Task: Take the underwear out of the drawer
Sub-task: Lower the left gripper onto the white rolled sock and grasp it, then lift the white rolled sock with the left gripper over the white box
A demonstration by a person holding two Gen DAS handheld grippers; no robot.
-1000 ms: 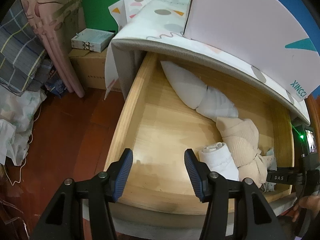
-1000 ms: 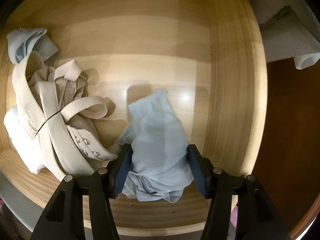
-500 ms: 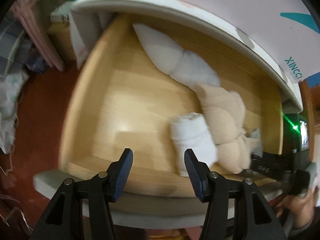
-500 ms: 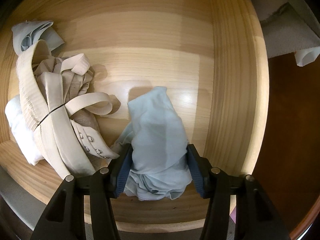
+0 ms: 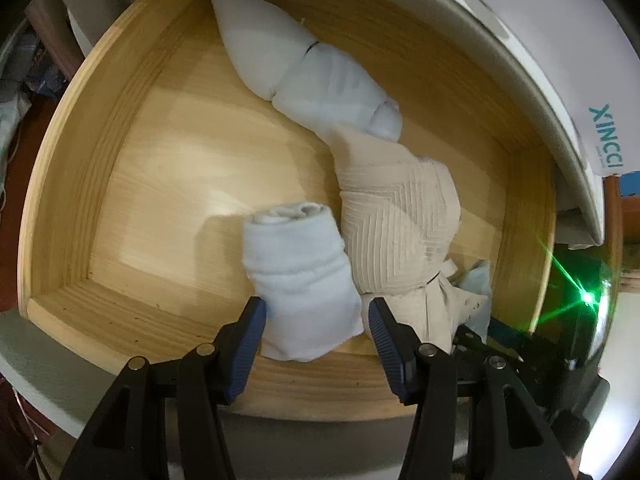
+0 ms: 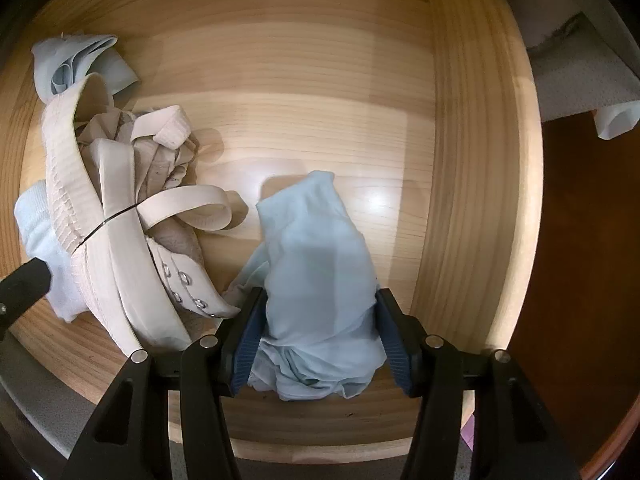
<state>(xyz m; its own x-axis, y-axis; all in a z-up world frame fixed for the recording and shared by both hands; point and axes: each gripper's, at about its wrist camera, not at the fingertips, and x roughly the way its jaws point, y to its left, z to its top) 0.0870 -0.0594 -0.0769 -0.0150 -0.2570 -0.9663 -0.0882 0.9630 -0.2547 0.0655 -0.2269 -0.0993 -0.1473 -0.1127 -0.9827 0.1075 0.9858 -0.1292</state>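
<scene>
The open wooden drawer (image 5: 80,168) holds several garments. In the left wrist view my left gripper (image 5: 316,334) is open, its jaws on either side of a rolled white garment (image 5: 300,280) near the drawer's front wall. In the right wrist view my right gripper (image 6: 318,334) stands open around a crumpled pale blue piece of underwear (image 6: 320,280) near the drawer's right wall (image 6: 472,168); the pads touch its sides. The other gripper's black finger (image 6: 24,284) shows at the left edge.
A beige ribbed bra (image 5: 396,224) lies beside the white roll, with its straps and hooks in the right wrist view (image 6: 120,248). A long white bundle (image 5: 304,68) lies at the drawer's back. A mattress edge (image 5: 520,52) overhangs the drawer. A green light (image 5: 586,298) glows at right.
My left gripper has moved right and down into the drawer, from over bare wood to around the white roll. My right gripper has stayed around the blue underwear, pulling back slightly.
</scene>
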